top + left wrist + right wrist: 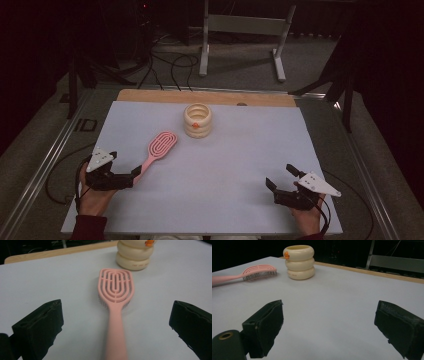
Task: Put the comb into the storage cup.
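Observation:
A pink hairbrush (160, 146) lies bristles down on the white table cover, its head toward the far side and its handle toward me. My left gripper (126, 164) stands open at the handle's near end. In the left gripper view the handle (115, 325) runs between the wide-apart jaws of that gripper (116, 315) without touching either. A cream cup (197, 120) made of stacked rings, with an orange mark, stands upright beyond the brush head. My right gripper (280, 176) hovers open at the near right, with nothing between its jaws (332, 317); the brush (257, 271) and the cup (299, 262) lie far ahead of it.
The white cover (240, 160) spans the table; a wooden strip (150, 95) shows along its far edge. Beyond the table stand a metal frame (240, 25) and loose cables (172, 65) on the floor. Dark stands flank both sides.

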`<state>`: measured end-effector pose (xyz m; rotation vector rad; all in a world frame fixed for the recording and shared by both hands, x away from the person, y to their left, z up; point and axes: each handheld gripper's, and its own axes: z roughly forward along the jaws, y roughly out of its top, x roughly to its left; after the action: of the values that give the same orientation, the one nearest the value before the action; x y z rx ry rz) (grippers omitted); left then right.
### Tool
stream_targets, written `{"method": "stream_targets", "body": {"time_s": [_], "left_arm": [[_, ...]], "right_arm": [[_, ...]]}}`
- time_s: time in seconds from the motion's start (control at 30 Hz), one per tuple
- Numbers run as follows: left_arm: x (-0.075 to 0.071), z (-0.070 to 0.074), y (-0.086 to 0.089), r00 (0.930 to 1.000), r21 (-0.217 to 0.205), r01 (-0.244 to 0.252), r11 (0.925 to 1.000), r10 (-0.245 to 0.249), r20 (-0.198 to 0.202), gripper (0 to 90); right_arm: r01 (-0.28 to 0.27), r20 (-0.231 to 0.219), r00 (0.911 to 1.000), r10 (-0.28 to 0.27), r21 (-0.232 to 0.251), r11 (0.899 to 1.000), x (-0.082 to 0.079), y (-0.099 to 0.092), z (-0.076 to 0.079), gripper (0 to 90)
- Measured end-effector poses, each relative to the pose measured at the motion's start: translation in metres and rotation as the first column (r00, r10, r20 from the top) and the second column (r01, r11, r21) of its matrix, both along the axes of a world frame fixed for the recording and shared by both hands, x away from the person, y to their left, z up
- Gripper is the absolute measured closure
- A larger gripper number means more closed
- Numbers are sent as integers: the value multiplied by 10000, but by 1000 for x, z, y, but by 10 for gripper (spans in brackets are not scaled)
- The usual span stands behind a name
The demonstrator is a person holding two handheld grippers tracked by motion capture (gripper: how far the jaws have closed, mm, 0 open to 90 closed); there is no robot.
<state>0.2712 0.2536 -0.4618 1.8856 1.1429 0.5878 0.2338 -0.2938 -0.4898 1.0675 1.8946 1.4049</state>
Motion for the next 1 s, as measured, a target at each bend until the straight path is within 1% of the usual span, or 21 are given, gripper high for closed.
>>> {"method": "stream_targets", "body": {"time_s": [0.03, 0.1, 0.17, 0.23, 0.3, 0.43, 0.57, 0.63, 0.73, 0.8, 0.87, 0.93, 1.0], "left_arm": [[2, 1, -2, 9999, 165, -3, 9999, 4, -107, 0], [8, 2, -6, 9990, 692, -129, 9975, 158, -415, 0], [13, 3, -9, 9977, 1024, -136, 9947, 204, -653, 0], [18, 3, -10, 9966, 1145, -116, 9934, 208, -795, 1], [22, 2, -12, 9962, 1276, -121, 9917, 230, -840, 1], [30, 1, -14, 9940, 1464, -134, 9891, 290, -1052, 1], [35, -1, -17, 9920, 1594, 8, 9872, 193, -1248, 1], [38, -1, -19, 9903, 1906, 90, 9816, 177, -1380, 1], [41, 0, -23, 9870, 2197, 152, 9754, 206, -1595, 1], [45, 0, -24, 9849, 2317, 162, 9726, 244, -1715, 1], [49, 0, -26, 9813, 2440, 170, 9696, 306, -1899, 1], [53, -1, -28, 9793, 2529, 290, 9671, 231, -2009, 2], [57, -3, -30, 9771, 2702, 325, 9622, 263, -2112, 4]], "right_arm": [[5, -8, 10000, -5, -4, 10000, 0, 0, 0, 87], [13, -27, 10000, -12, 31, 10000, 0, -1, 0, 87], [70, -41, 10000, -69, 38, 10000, 0, -2, 0, 87], [90, -42, 10000, -90, 25, 10000, 0, -2, 0, 87], [96, -51, 9999, -96, 52, 9999, 0, -2, 0, 87], [70, -78, 9999, -70, 34, 10000, 1, -2, 0, 87], [54, -127, 9999, -53, 56, 10000, 1, -2, -1, 87], [56, -169, 9998, -55, 42, 10000, 1, -2, -1, 87], [49, -199, 9998, -48, 28, 10000, 1, -2, -1, 87], [39, -204, 9998, -38, 28, 10000, 2, -1, -2, 87], [43, -217, 9998, -43, 21, 10000, 2, -1, -2, 86], [39, -229, 9997, -38, 49, 10000, 2, -2, -2, 87], [35, -238, 9997, -34, 47, 10000, 2, -2, -2, 87]]}}
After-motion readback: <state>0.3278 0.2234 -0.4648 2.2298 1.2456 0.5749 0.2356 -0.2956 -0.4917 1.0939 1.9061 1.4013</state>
